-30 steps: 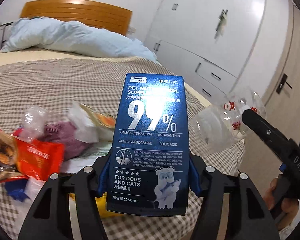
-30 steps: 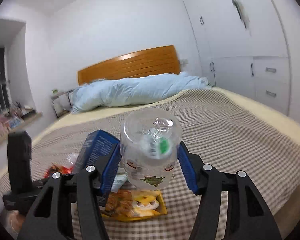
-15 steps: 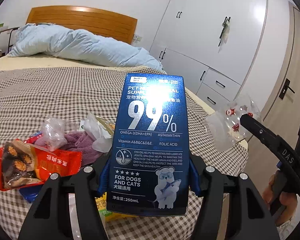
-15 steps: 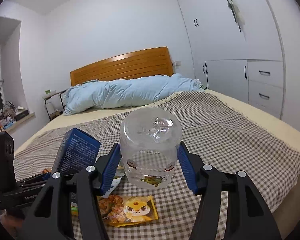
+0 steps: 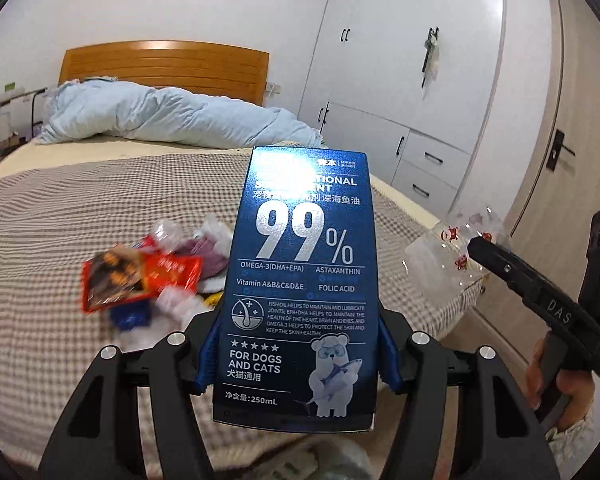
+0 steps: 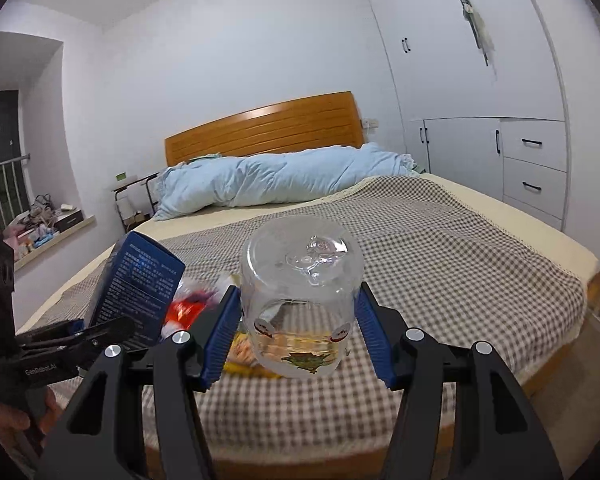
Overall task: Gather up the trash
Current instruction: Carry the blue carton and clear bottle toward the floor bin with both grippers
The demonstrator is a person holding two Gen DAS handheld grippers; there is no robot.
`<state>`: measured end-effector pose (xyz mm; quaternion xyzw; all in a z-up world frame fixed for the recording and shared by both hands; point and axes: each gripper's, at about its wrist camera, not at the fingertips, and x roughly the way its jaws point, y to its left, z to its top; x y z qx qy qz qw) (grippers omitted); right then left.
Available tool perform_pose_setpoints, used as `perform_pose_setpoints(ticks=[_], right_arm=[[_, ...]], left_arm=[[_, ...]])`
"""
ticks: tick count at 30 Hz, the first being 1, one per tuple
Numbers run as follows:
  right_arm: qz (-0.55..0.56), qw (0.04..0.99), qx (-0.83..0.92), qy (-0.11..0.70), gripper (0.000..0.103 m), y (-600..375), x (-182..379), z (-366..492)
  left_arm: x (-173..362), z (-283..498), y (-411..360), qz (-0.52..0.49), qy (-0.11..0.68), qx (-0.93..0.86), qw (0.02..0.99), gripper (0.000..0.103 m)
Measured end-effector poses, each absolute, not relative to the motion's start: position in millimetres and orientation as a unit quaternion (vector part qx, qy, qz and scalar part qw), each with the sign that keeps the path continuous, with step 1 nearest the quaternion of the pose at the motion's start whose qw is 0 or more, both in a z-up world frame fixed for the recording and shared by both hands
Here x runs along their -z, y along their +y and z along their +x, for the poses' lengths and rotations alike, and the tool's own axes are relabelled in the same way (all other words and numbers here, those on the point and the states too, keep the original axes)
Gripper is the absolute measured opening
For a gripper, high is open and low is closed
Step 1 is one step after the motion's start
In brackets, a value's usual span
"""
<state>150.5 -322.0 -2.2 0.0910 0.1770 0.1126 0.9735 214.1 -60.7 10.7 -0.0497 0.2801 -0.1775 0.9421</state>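
Two tools are in view: the left tool [image 5: 296, 356] and the right tool [image 6: 296, 336]. There is one blue carton [image 5: 304, 280] and one clear plastic jar [image 6: 300, 300]. One bed [image 6: 480, 256] carries one checked cover [image 5: 80, 208] and one pale blue duvet [image 6: 284, 176], with one wooden headboard [image 6: 264, 128] behind. The litter pile [image 5: 148, 276] is blurred; it seems to hold one red snack packet [image 5: 112, 280] plus some wrappers I cannot count. One person's hand [image 5: 556, 376] shows at each view's edge.
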Motion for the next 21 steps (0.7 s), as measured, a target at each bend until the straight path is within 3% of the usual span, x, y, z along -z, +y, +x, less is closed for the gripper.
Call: perform_pose_setpoints(ticks=[13,21], right_arm=[[0.111,0.950,-0.165,0.242,0.057,-319.0,46.9,90.9],[0.149,0.914,-0.180,0.332,0.057,-321.9,115.6,72.3]], left_arm=[[6.9,123.4,-50.1,-0.005,0.316,0.157,0.936,0.059],[60.3,97.9,-55.6,0.021,0.393,0.168,0.904,0.059]])
